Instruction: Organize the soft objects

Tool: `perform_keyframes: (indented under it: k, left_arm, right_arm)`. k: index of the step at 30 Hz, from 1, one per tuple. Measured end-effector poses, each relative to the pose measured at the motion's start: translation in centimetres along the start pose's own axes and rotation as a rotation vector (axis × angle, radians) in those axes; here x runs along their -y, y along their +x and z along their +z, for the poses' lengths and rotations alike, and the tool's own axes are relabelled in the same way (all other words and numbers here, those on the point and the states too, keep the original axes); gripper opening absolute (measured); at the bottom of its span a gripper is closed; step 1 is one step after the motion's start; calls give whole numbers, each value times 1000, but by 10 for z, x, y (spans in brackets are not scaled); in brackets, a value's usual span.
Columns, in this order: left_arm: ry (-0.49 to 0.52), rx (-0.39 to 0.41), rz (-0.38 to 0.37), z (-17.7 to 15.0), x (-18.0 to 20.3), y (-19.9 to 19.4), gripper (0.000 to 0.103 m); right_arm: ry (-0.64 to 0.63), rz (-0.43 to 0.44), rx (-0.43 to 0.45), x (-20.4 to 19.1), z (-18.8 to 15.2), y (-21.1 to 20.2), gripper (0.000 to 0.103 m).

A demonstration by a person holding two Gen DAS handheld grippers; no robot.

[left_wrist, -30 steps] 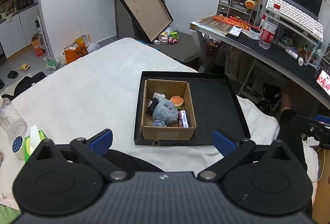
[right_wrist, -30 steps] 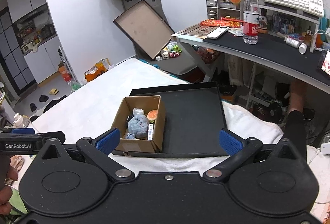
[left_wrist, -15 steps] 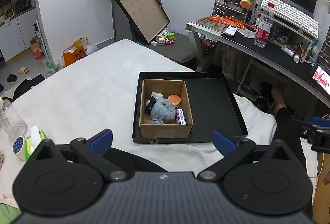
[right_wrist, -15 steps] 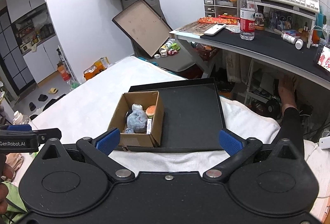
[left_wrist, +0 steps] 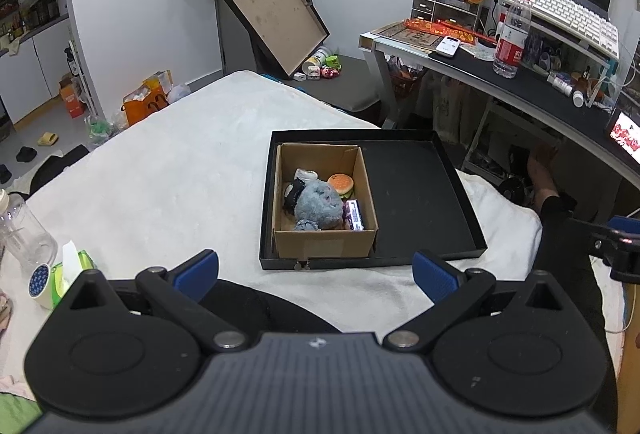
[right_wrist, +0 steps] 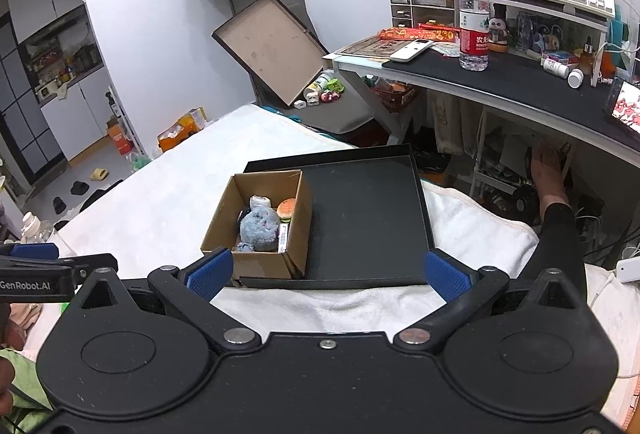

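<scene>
Both wrist views look forward and down over the bed, sharing the cardboard box (left_wrist: 324, 194) (right_wrist: 260, 222).

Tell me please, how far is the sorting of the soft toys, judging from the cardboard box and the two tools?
Looks done: the grey plush, the burger toy and a few small items lie together in the cardboard box, which sits in the black tray. In hand: nothing; the left tool and right tool are both open and empty, held back from the box. Left: no other soft object shows on the white blanket.
</scene>
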State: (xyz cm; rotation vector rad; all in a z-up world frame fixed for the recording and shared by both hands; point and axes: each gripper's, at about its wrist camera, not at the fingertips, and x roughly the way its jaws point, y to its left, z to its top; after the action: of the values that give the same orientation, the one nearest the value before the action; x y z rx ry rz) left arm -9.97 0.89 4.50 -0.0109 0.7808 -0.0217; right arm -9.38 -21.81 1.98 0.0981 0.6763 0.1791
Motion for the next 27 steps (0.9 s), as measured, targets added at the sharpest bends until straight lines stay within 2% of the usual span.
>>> perform_keyframes:
  k: [6,12,27]
  left_arm:
    - [20,-2,9,-1,5,1,102]
    - [-12,-25,-20,-1,5,3,102]
    - [-23,-36,-8,-1,1,6,102]
  right_arm:
    - [3,3,-9,2,-1,4,103]
    - [4,7,-13,4,-1,6,103]
    - [-2,16,-18,4,-1,7,103]
